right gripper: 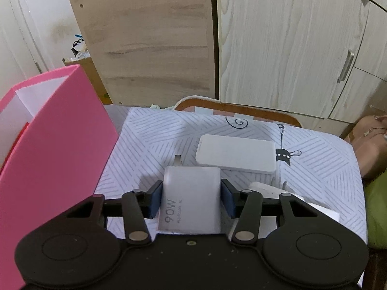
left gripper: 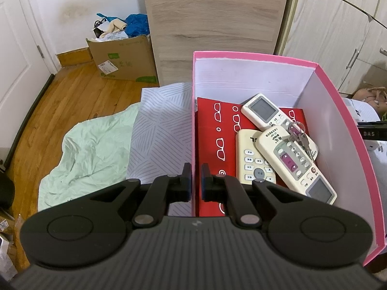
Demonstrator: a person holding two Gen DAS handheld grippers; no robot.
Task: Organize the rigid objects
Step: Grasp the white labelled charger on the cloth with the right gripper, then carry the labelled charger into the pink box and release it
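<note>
The right tool [right gripper: 191,198] straddles a white rectangular charger block [right gripper: 191,200] printed "90W", its blue pads level with the block's two sides; the left pad [right gripper: 156,199] looks to be against the block, while whether the right one touches cannot be told, so a firm grip is not certain. The block lies on a white cloth with grey hatched stripes [right gripper: 150,140] that covers the table, its metal prongs pointing away from the tool. Just beyond it sits a flat white rounded-rectangle case [right gripper: 235,155], and to the right, partly hidden behind the tool's arm, another small white plug-like object [right gripper: 266,189] (too covered to identify).

The left tool [left gripper: 194,181] is clenched on the left wall of a pink cardboard box with a white inside [left gripper: 326,77], one finger outside the wall and one inside. Within the box, three cream remote controls [left gripper: 290,159] lie overlapping on a red card printed with white spectacles [left gripper: 215,133], and a bunch of keys [left gripper: 298,134] rests on top of the remotes. Left of the box, a pale green sheet [left gripper: 92,149] spills onto the wooden floor [left gripper: 72,91].
</note>
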